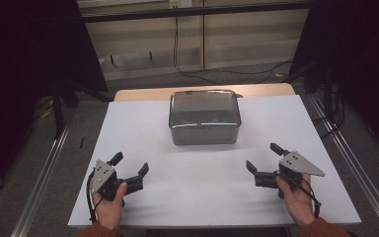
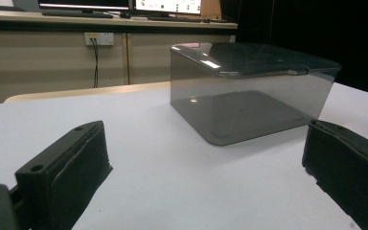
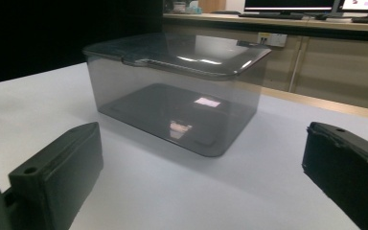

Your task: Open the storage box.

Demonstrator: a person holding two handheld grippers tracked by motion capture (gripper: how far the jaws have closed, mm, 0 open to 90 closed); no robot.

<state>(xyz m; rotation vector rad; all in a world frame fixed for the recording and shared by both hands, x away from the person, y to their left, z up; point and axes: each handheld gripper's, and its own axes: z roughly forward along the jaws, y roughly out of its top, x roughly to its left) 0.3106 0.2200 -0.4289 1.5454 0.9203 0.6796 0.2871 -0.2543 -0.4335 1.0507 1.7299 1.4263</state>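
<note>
A smoky transparent plastic box (image 1: pixel 205 117) with its lid on stands at the middle back of the white table (image 1: pixel 148 133). Nothing is visible inside it. My left gripper (image 1: pixel 130 164) rests at the front left, held by a hand, jaws wide open and bare. My right gripper (image 1: pixel 263 157) rests at the front right, also open and bare. Both point toward the box, well short of it. In the left gripper view the box (image 2: pixel 249 88) sits ahead to the right of my left gripper (image 2: pixel 206 163). In the right gripper view the box (image 3: pixel 177 88) sits ahead to the left of my right gripper (image 3: pixel 201 167).
Beyond the white sheet shows a strip of wooden tabletop (image 1: pixel 138 94). Metal rails (image 1: pixel 44 168) run along both sides of the table. Cables (image 1: pixel 197 71) lie on the floor behind. A wall socket (image 2: pixel 99 38) and monitors sit far back.
</note>
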